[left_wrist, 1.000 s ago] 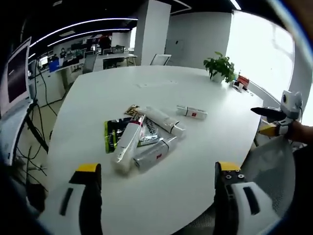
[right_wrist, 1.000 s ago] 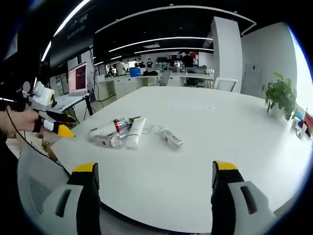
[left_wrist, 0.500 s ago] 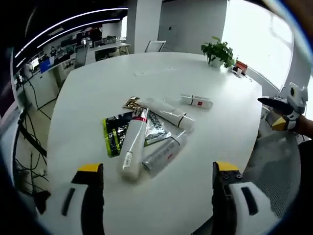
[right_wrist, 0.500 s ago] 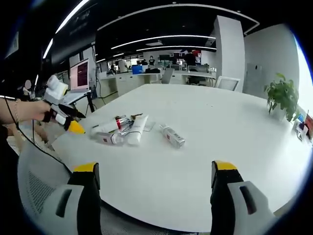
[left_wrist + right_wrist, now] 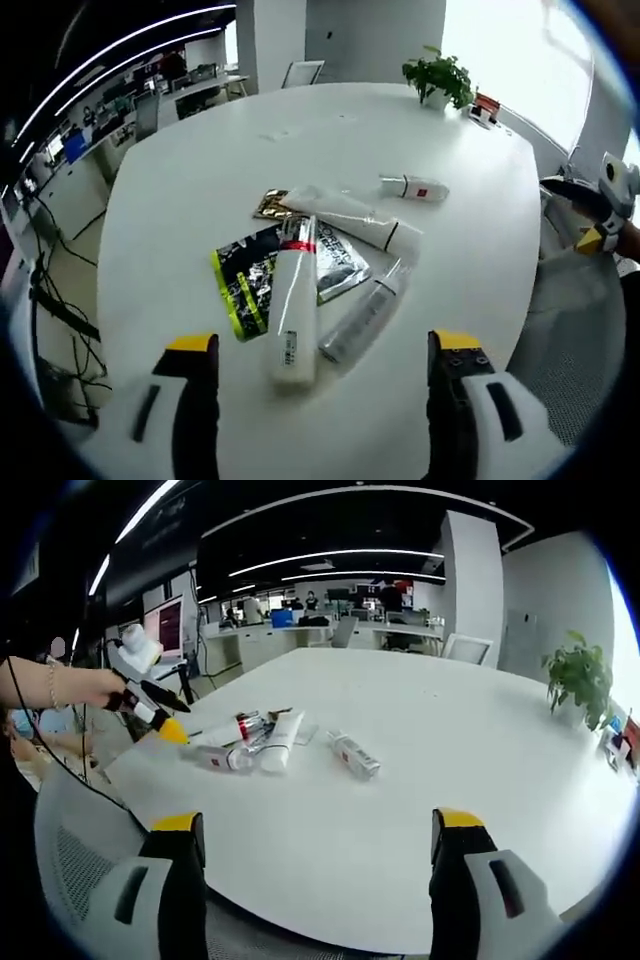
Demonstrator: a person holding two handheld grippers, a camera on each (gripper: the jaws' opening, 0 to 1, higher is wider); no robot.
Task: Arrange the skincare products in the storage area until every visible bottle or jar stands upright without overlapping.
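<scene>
Since a second ago the left gripper (image 5: 315, 400) has come forward over the table (image 5: 200, 170), so the pile of skincare products sits closer and lower in the left gripper view; in the right gripper view the same gripper (image 5: 165, 725) has swung in to hang just beside the pile. Both grippers stand wide open and hold nothing; the right gripper (image 5: 315, 875) waits near the table edge, well apart from the products, probably leaving the first pick to the left. Every product lies flat, none upright. A white tube with a red band (image 5: 292, 310) lies across a dark sachet with a yellow-green edge (image 5: 245, 285), nearest the left jaws, and looks the likely first target. Beside it a clear bottle (image 5: 365, 315) lies slanted, touching a silver sachet (image 5: 335, 265). A second white tube (image 5: 350, 220) lies crosswise behind them over a gold sachet (image 5: 270, 205). A small bottle with a red label (image 5: 415, 187) rests alone, apart from the pile, and is the easiest to reach. The overlaps stand in the way: lifting one tube may drag the sachets beneath it. A plant (image 5: 435, 75) stands at the far edge, a mesh chair (image 5: 80, 840) sits at the near edge, and office desks lie beyond
</scene>
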